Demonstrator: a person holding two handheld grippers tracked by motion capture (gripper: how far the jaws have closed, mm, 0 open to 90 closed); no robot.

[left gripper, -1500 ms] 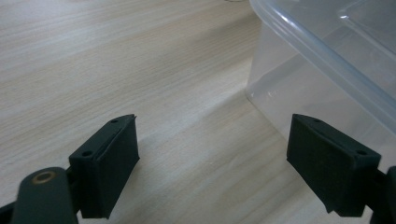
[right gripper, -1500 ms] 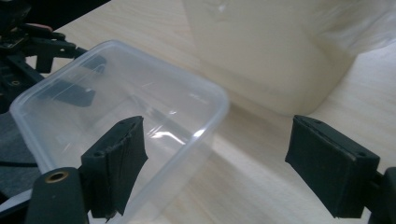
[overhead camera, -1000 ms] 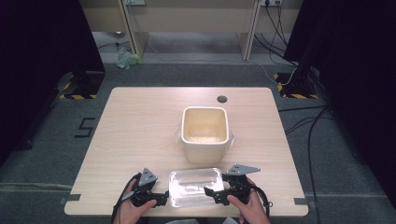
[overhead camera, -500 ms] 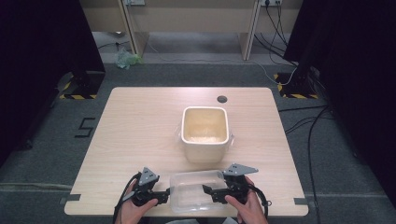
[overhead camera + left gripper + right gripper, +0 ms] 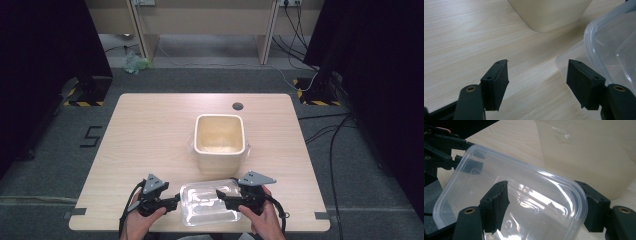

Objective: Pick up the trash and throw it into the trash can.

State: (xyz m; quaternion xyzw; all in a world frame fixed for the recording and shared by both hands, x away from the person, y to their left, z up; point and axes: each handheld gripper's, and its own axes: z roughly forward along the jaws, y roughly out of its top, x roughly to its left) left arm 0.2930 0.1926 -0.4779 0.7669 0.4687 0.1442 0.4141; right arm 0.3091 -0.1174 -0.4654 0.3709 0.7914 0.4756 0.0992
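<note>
On the light wooden table (image 5: 150, 130) stands a cream plastic tub (image 5: 220, 141), square with rounded corners and open at the top, a little right of the table's middle. Just in front of it, near the edge on the person's side, there is a clear plastic lid (image 5: 207, 201), rectangular with rounded corners. In the high view the left gripper (image 5: 172, 203) is just beside the left edge of this lid, and the right gripper (image 5: 223, 194) is at its right part. In the left gripper view the two black jaws stand wide apart with only bare table between them, and the rim of the clear lid lies beside the right jaw; I cannot tell if it touches. In the right gripper view the lid is tilted and lies between the jaws, which are also wide apart; the right jaw is at the lid's rim, but a firm grip I cannot confirm. A small dark round hole (image 5: 238, 106) sits near the table's far edge.
</note>
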